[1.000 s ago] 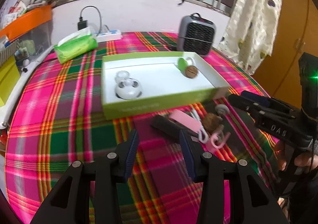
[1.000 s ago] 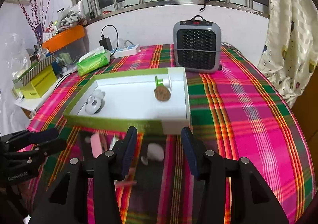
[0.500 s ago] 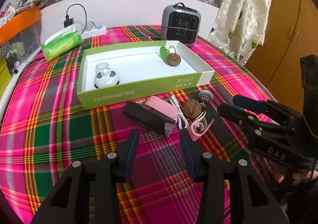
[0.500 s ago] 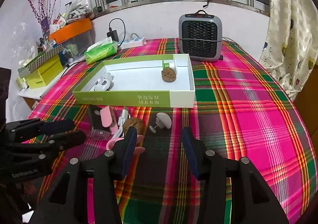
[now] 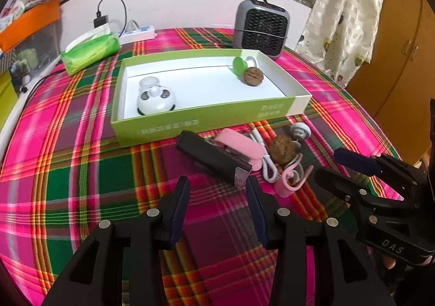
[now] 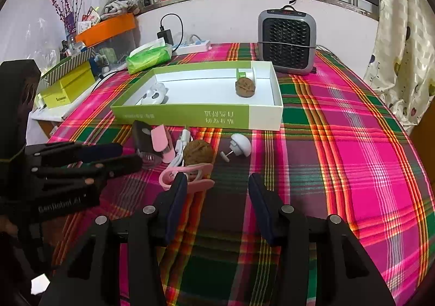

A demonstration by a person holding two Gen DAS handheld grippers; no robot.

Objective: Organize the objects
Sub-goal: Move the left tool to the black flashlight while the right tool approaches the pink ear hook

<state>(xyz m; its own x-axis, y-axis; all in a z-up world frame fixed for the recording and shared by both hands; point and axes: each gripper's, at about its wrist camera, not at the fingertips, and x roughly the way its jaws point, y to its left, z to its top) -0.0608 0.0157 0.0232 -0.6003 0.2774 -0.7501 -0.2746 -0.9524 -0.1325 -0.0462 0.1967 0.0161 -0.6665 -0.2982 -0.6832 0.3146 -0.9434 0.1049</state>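
A green-and-white box (image 5: 206,121) (image 6: 261,118) holds a round white gadget (image 5: 155,100), a walnut (image 5: 253,76) and a green-capped piece (image 5: 239,65). In front of it lie a black device (image 5: 214,159), a pink case (image 5: 239,143), a white cable (image 5: 265,167), a second walnut (image 5: 281,149) (image 6: 198,153), a pink clip (image 5: 291,181) (image 6: 190,178) and a white mushroom-shaped piece (image 5: 300,130) (image 6: 240,144). My left gripper (image 5: 217,191) is open and empty just before the black device. My right gripper (image 6: 217,186) is open and empty, its left finger by the pink clip.
A grey heater (image 5: 261,28) stands behind the box. A green tissue pack (image 5: 89,53) and a power strip (image 5: 138,33) lie at the back left. Yellow and orange boxes (image 6: 68,86) sit left of the table. A curtain (image 5: 348,7) hangs right.
Both grippers drew back from the box, then eased forward again toward the loose pile. Both stayed open and empty. No object has moved.
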